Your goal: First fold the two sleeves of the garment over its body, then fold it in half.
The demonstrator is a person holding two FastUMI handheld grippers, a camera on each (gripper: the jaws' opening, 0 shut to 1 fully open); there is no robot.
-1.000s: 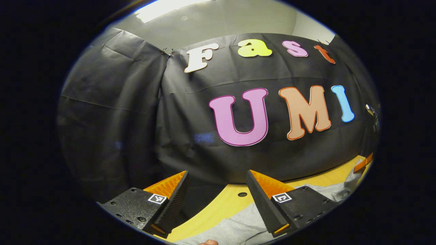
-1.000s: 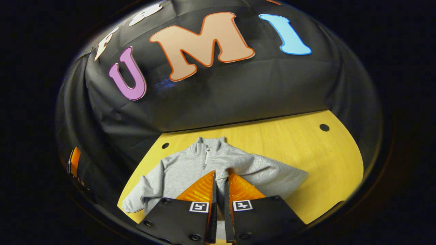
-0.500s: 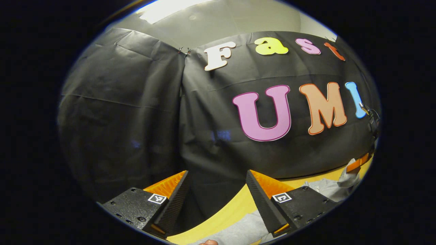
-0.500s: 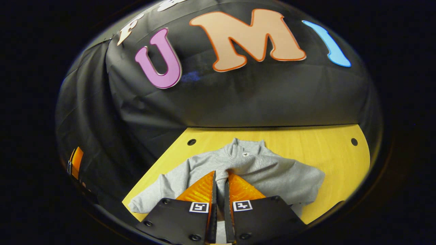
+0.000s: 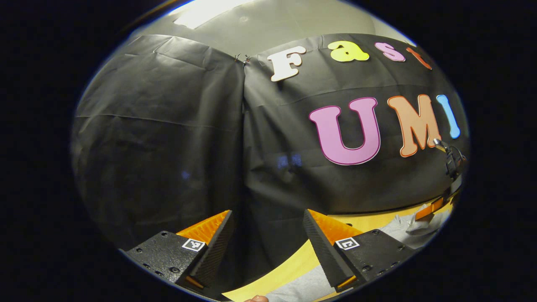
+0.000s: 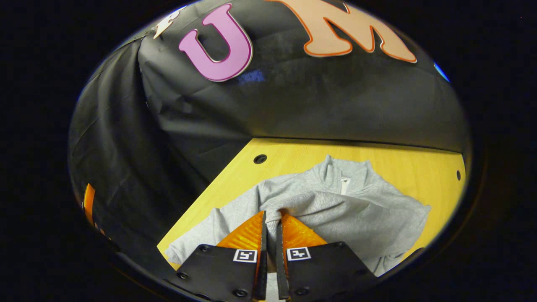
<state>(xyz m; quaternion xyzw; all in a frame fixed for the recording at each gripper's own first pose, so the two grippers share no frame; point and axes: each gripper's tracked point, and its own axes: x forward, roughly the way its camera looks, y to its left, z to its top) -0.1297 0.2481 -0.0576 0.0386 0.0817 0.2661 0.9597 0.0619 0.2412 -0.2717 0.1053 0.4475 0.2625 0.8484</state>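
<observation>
Midway, the right gripper (image 6: 270, 226), fingers pinched on a sleeve (image 6: 335, 214), is folding it across the sweater (image 6: 344, 184) while the left gripper (image 5: 268, 235) is hanging wide open, empty; halving remains.

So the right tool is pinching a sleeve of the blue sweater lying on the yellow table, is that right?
Not quite: the sweater is grey, not blue, as the right gripper view shows. The rest holds: the right tool is shut on a fold of its sleeve, and the sweater lies on the yellow table.
</observation>
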